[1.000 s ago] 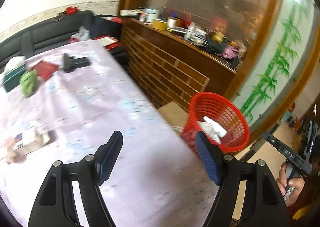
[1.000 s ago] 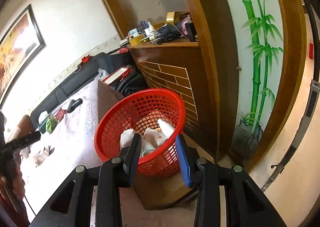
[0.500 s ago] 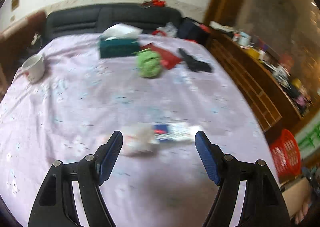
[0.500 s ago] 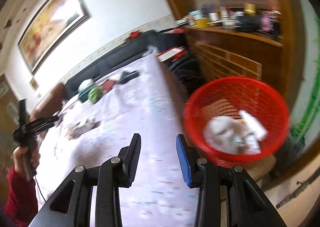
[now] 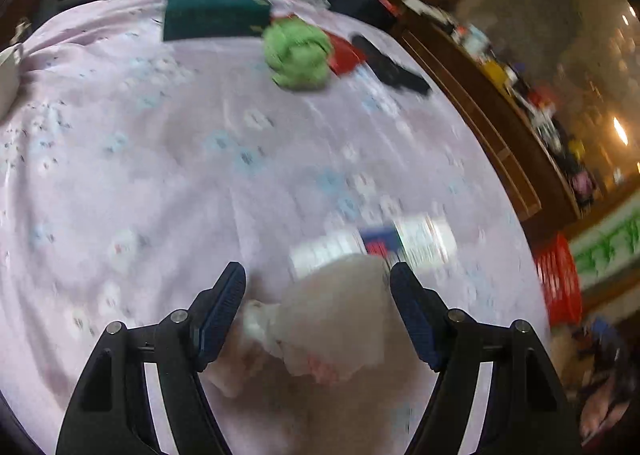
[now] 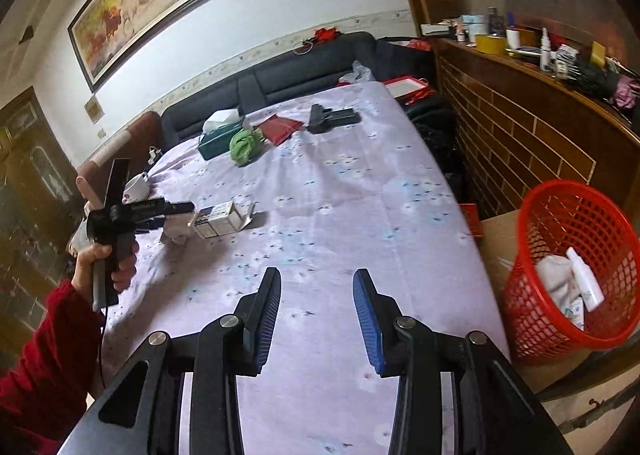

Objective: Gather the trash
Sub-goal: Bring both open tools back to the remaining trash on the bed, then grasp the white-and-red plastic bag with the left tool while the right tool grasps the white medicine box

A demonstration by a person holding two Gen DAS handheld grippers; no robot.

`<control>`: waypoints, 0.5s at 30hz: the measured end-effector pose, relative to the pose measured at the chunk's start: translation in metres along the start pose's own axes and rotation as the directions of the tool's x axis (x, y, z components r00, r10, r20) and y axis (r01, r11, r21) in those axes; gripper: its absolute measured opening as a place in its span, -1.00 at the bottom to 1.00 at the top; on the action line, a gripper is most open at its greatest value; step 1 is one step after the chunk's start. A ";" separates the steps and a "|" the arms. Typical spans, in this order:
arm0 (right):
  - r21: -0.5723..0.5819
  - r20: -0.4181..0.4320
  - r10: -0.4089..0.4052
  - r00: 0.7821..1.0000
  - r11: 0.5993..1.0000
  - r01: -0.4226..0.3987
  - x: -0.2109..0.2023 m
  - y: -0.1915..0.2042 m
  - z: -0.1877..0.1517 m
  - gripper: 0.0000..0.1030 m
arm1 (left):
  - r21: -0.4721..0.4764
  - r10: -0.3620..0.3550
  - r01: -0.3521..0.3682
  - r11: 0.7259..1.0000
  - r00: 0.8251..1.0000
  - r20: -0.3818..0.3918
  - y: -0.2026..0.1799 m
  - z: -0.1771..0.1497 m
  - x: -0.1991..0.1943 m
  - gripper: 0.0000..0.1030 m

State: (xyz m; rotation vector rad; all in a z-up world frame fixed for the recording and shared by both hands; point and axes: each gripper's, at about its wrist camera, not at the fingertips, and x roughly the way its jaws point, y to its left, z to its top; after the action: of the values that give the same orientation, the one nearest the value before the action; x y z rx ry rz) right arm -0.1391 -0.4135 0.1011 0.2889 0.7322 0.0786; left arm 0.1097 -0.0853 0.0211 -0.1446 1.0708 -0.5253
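Tissue [image 5: 332, 319], crumpled and white, sits between the spread, empty fingers of the left claw [image 5: 318, 309], untouched; soft, featherlight, best pinched across its bulk. Small carton [image 5: 372, 245] lies just beyond. Right view: right claw [image 6: 316, 309] hangs part-open, empty, over the bench [image 6: 360, 183], red basket [image 6: 576, 267] off to its right.

tissue [image 5: 336, 319] beside carton [image 6: 218, 219] (touching) — on table [image 6: 360, 191]

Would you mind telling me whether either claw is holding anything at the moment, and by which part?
Nothing is held. The left claw stands open around a crumpled tissue without its pads pressing on it, and the right claw is open and empty.
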 end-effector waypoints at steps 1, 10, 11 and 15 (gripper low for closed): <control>-0.006 -0.003 0.004 1.000 1.000 -0.004 0.001 0.003 0.001 -0.21 | 0.015 -0.003 0.004 1.000 1.000 -0.007 -0.004 -0.006 -0.002 0.42; -0.034 -0.065 0.072 0.995 0.997 -0.074 0.034 0.030 0.012 -0.21 | 0.218 0.118 -0.114 0.969 0.993 -0.006 -0.039 -0.056 -0.011 0.42; -0.035 -0.068 0.075 0.995 0.996 -0.077 0.037 0.032 0.013 -0.21 | 0.202 0.109 -0.104 0.974 0.994 -0.013 -0.036 -0.054 -0.009 0.42; -0.039 -0.084 0.101 0.991 0.994 -0.105 0.052 0.044 0.023 -0.21 | 0.155 0.098 -0.098 0.983 0.995 0.011 -0.030 -0.047 -0.004 0.41</control>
State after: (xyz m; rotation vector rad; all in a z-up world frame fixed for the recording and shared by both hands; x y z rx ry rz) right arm -0.0840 -0.3672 0.0961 0.2833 0.7953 0.2052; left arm 0.0572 -0.1029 0.0124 0.0446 1.0240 -0.5176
